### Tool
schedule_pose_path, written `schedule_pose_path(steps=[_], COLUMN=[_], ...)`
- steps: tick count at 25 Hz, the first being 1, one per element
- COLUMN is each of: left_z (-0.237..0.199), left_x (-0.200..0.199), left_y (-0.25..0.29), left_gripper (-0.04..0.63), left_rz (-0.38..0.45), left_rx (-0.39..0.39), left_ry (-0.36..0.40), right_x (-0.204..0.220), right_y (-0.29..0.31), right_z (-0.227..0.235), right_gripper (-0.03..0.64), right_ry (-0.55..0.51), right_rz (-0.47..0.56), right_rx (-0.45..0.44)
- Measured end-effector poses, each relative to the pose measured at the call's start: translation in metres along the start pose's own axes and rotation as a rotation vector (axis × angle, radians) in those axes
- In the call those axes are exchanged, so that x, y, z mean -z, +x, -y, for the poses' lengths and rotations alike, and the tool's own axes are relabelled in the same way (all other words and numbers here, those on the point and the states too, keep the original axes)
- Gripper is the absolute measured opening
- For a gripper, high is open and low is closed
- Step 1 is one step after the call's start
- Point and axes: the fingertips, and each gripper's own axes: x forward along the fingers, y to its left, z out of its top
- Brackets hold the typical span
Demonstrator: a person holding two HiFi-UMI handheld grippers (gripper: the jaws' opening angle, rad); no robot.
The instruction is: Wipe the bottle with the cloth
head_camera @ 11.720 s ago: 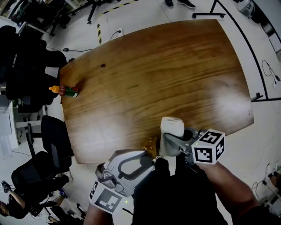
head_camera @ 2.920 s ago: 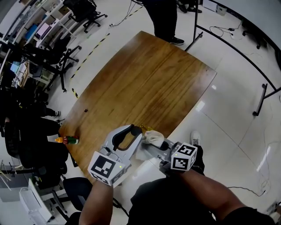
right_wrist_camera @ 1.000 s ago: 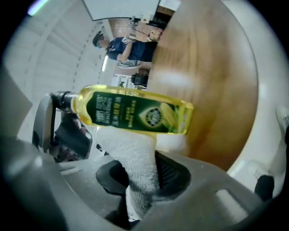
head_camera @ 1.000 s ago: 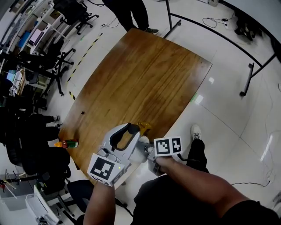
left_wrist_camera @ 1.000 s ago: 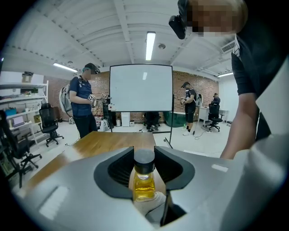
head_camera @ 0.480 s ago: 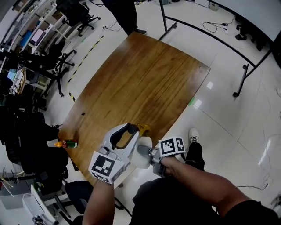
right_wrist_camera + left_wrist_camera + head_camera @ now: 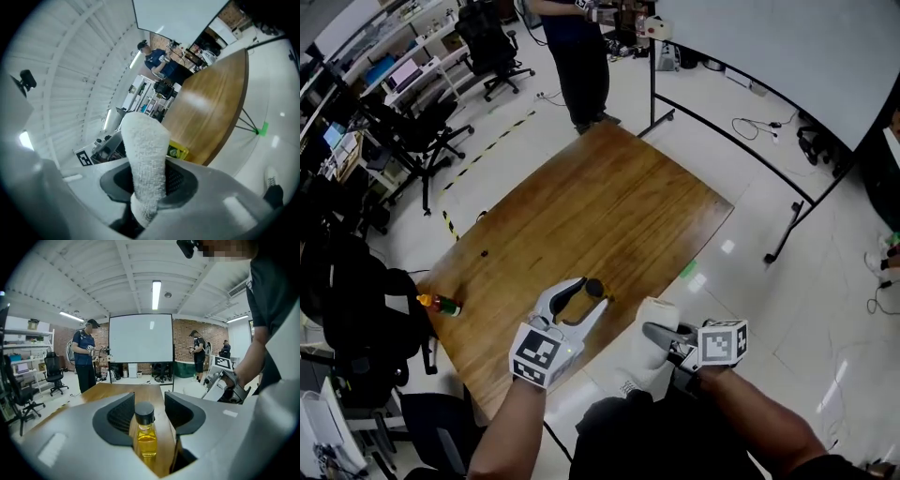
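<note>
A small bottle point(image 7: 144, 439) of yellow liquid with a black cap stands upright between the jaws of my left gripper point(image 7: 147, 405). The jaws are opening, and a gap shows beside the bottle on the right. In the head view the bottle's cap point(image 7: 594, 287) sits near the front edge of the wooden table point(image 7: 609, 211), at the tips of the left gripper point(image 7: 581, 302). My right gripper point(image 7: 664, 332) is shut on a rolled white cloth point(image 7: 649, 361), off the table's edge to the right of the bottle. The cloth point(image 7: 146, 154) stands up between the right gripper's jaws point(image 7: 149, 182).
A red sauce bottle point(image 7: 439, 303) with an orange cap lies at the table's left corner. Office chairs point(image 7: 356, 300) crowd the left side. A person point(image 7: 581, 56) stands beyond the far end, next to a whiteboard frame point(image 7: 741, 141). White floor lies to the right.
My right gripper has pulled the cloth away from the bottle, to the right and off the table's edge. The left gripper's jaws have spread round the bottle, whose black cap now shows.
</note>
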Motion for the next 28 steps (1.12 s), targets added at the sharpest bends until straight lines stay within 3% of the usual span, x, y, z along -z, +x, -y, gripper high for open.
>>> schedule_pose_path(steps=[4,7,9,11,14,17,20,28], left_z=[-0.003,0.000,0.010,0.028,0.064,0.110,0.160,0.249], left_x=[-0.018,-0.008,0.014,0.036,0.047,0.047,0.040,0.027], left_y=[-0.021,-0.051,-0.068,-0.078,-0.084,-0.082,-0.067,-0.045], left_gripper=[0.209,0.128,0.031,0.017,0.017,0.017,0.017,0.017], left_rz=[0.037,0.023,-0.036,-0.090,-0.036,0.002,0.027,0.021], left_rx=[-0.077,-0.200,-0.288,-0.364,-0.456,-0.571,-0.624,-0.653], left_ry=[-0.024,-0.122,-0.257,-0.458,-0.661,-0.689,-0.685,-0.767], right_x=[-0.025,-0.023,-0.024,-0.029,-0.035,-0.035,-0.037,-0.032], right_y=[-0.033,-0.045,-0.052,-0.059,-0.071,-0.094,-0.124,-0.177], right_z=[-0.012,-0.019,-0.023,-0.030,-0.042,-0.047,-0.040,-0.031], right_gripper=[0.074,0.074,0.074,0.074,0.074,0.074,0.074,0.074], right_ry=[-0.055,-0.107,-0.186,-0.297,-0.438,-0.596,-0.710,-0.753], right_rz=[0.022,-0.028,-0.070,-0.112,-0.186,-0.271,-0.311,-0.407], right_rx=[0.008,0.002,-0.012,-0.035,-0.083,-0.122,-0.147,-0.217])
